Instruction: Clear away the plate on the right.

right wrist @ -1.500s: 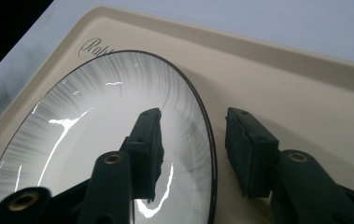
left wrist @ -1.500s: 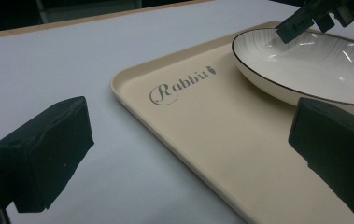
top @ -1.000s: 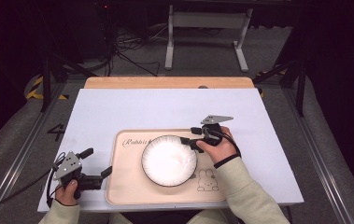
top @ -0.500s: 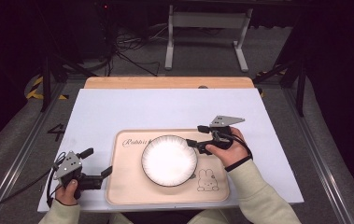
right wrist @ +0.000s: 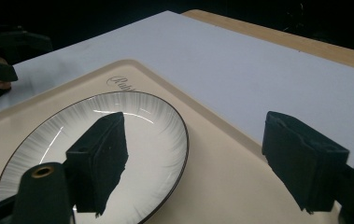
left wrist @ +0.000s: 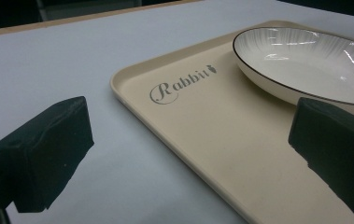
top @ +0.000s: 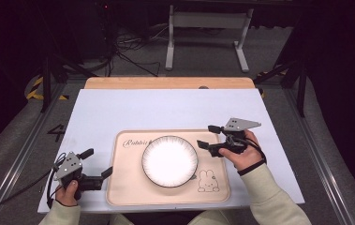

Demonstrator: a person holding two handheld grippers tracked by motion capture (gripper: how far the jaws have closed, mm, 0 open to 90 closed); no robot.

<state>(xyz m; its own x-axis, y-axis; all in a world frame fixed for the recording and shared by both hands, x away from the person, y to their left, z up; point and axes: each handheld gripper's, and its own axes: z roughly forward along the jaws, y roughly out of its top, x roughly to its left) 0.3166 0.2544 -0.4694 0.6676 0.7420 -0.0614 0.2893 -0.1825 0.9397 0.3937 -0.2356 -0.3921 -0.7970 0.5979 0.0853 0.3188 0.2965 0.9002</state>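
A white plate (top: 169,161) with a thin dark rim is seen in the middle of a beige tray (top: 128,190). The tray is laid on the near part of a white table top (top: 166,110), and the word "Rabbit" (left wrist: 179,85) is printed in its far left corner. A small rabbit drawing (top: 207,181) is seen in its near right corner, just beside the plate.

The left gripper (top: 95,165) is held by the left hand (top: 67,190) at the near left corner of the table, just outside the left edge of the tray. Its jaws are spread wide, and nothing is held between them. In the left gripper view, one jaw is seen over the white surface and the other over the tray, near the rim of the plate.

The right gripper (top: 209,137) is held by the right hand (top: 241,152) at the right side of the tray, near the plate rim. Its jaws are also opened wide, and nothing is gripped. In the right gripper view, one jaw is seen in front of the plate (right wrist: 95,154) and the other over the right border of the tray; whether the plate is touched cannot be told. A grey three-cornered plate (top: 241,123) is carried on top of this gripper.

A wooden strip (top: 168,83) is seen along the far edge of the table.
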